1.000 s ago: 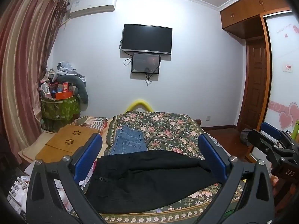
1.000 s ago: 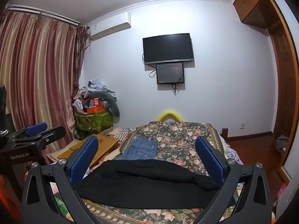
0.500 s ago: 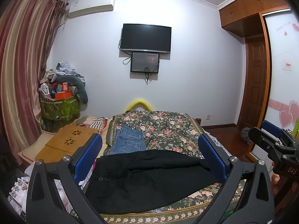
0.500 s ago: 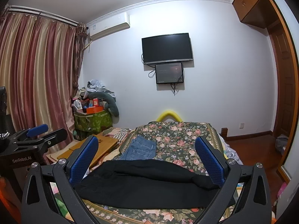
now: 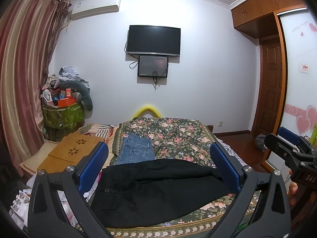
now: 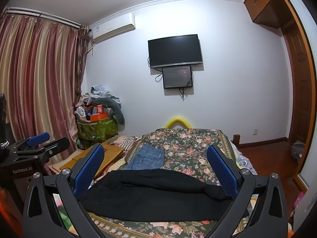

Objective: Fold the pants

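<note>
The left gripper [image 5: 159, 166] stands wide open and holds nothing, raised above the near edge of the bed [image 5: 178, 136]. The right gripper [image 6: 156, 168] is just as wide open and just as empty, at a like height beside it. Each shows at the edge of the other's view, well apart. Over the last second almost nothing has changed: both have held their height and spread, with only a slight drift of the view, so no grasp has begun.

Below and ahead of both, the black pants [image 5: 158, 190] lie across the floral bedspread, already doubled lengthwise by the look of it, waistband with its button toward the left. Beyond them, touching or nearly touching their far edge, sits a folded pair of blue jeans [image 5: 136, 150], seemingly done.

Judging from this, the pants await their next fold; the grippers must first come down to an end of the cloth.
</note>
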Demonstrator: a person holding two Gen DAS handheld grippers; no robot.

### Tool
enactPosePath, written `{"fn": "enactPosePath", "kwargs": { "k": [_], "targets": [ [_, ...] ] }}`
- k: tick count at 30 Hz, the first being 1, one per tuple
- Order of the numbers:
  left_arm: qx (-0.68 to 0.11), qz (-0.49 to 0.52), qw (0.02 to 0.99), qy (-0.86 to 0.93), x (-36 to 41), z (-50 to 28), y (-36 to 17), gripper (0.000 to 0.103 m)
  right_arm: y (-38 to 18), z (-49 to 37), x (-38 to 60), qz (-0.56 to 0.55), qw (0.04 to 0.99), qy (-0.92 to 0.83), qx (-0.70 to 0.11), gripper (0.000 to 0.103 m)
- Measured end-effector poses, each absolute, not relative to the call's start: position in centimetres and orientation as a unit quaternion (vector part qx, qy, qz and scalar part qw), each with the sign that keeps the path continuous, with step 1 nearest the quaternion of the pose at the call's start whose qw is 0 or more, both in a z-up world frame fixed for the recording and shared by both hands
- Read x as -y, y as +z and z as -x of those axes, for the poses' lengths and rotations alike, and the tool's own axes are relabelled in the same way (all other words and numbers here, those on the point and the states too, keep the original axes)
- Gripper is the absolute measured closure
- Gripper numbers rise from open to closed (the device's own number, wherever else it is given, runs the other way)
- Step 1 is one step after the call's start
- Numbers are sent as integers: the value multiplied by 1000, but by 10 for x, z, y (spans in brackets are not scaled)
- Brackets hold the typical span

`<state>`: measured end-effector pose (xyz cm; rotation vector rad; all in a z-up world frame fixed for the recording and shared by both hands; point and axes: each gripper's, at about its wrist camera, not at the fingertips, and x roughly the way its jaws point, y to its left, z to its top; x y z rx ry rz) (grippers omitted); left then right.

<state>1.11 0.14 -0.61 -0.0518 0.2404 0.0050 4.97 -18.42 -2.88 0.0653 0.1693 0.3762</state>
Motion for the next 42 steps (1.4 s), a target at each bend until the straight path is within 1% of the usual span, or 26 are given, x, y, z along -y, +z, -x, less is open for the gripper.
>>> {"fn": "enactPosePath", "kwargs": {
  "k": [42],
  "targets": [
    [-129, 28, 991, -6, -3, -17, -7, 0, -33, -59, 185, -34, 978, 182, -100, 0]
  ]
}}
